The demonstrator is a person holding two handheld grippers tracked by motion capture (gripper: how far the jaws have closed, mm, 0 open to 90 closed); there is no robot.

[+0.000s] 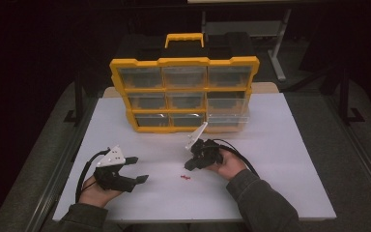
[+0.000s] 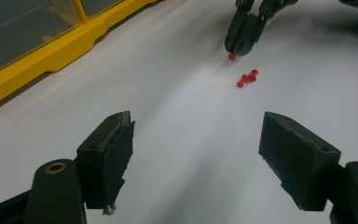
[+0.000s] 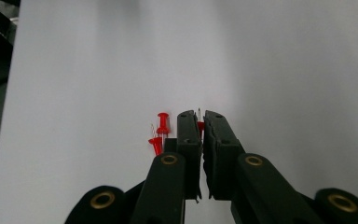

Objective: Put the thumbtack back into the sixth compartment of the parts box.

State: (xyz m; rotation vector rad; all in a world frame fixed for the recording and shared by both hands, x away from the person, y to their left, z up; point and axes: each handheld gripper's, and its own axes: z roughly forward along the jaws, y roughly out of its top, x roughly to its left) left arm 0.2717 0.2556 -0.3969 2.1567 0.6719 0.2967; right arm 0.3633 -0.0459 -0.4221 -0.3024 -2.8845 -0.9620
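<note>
Red push pins (image 1: pixel 186 178) lie in a small loose group on the white table (image 1: pixel 280 159), in front of the yellow organizer (image 1: pixel 183 94) with its clear drawers, which stands at the far side. One of the organizer's lower right drawers looks pulled out a little. The right tool (image 1: pixel 189 166) points down at the table just beside the group, and its jaws are pressed together on one red pin (image 3: pixel 200 125), whose metal point sticks up between them in the right gripper view. Two other pins (image 3: pixel 159 133) rest just to the side of its tip. The left tool (image 1: pixel 140 169) is held low over the table, well apart from the pins, with its jaws wide apart and nothing between them.
</note>
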